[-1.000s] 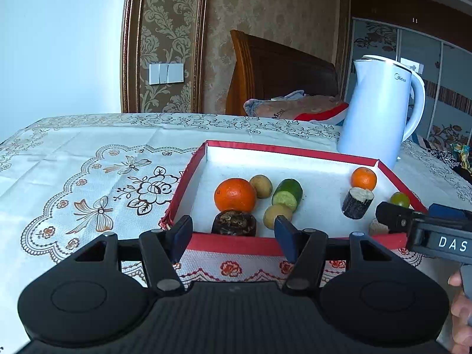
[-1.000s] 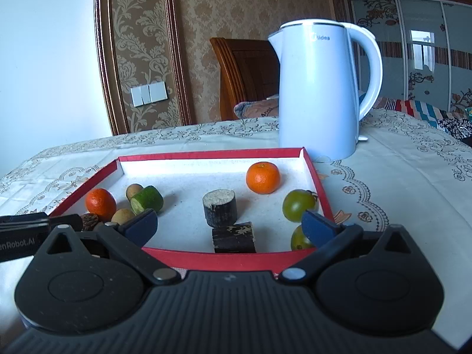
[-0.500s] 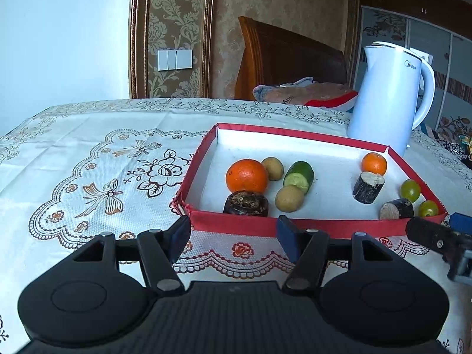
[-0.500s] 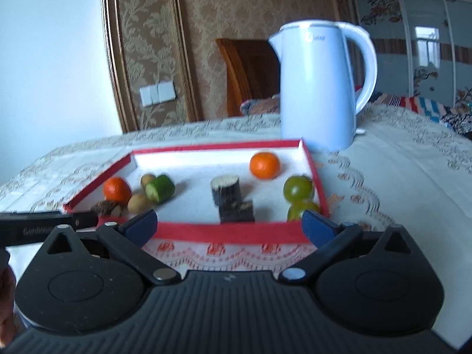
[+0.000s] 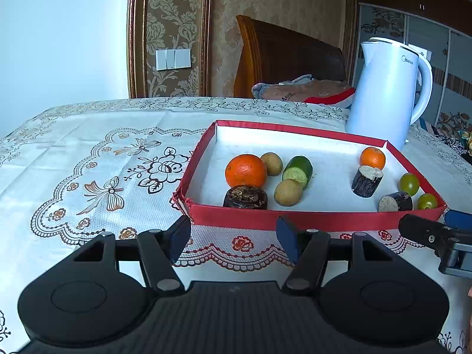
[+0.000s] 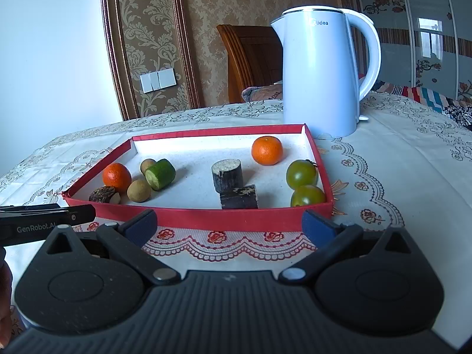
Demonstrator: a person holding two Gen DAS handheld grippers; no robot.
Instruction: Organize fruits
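Observation:
A red-walled tray (image 5: 318,219) (image 6: 224,216) on the table holds the fruit. At its left lie a large orange (image 5: 245,170) (image 6: 116,176), two brown round fruits (image 5: 288,192), a cut cucumber piece (image 5: 298,170) (image 6: 160,174) and a dark brown lump (image 5: 245,197). At its right lie a small orange (image 5: 372,158) (image 6: 267,150), two dark sugarcane pieces (image 5: 366,180) (image 6: 227,175) and two green tomatoes (image 5: 409,183) (image 6: 301,174). My left gripper (image 5: 233,240) is open and empty, just short of the tray's near wall. My right gripper (image 6: 230,227) is open and empty, also short of the near wall.
A white electric kettle (image 5: 386,97) (image 6: 321,73) stands behind the tray's far right corner. A wooden chair (image 5: 283,59) with folded cloth is behind the table. The patterned tablecloth (image 5: 103,162) spreads to the left of the tray.
Both grippers have pulled back from the tray, so the tray sits farther away in both views. Both stay open and empty. The fruit has not moved.

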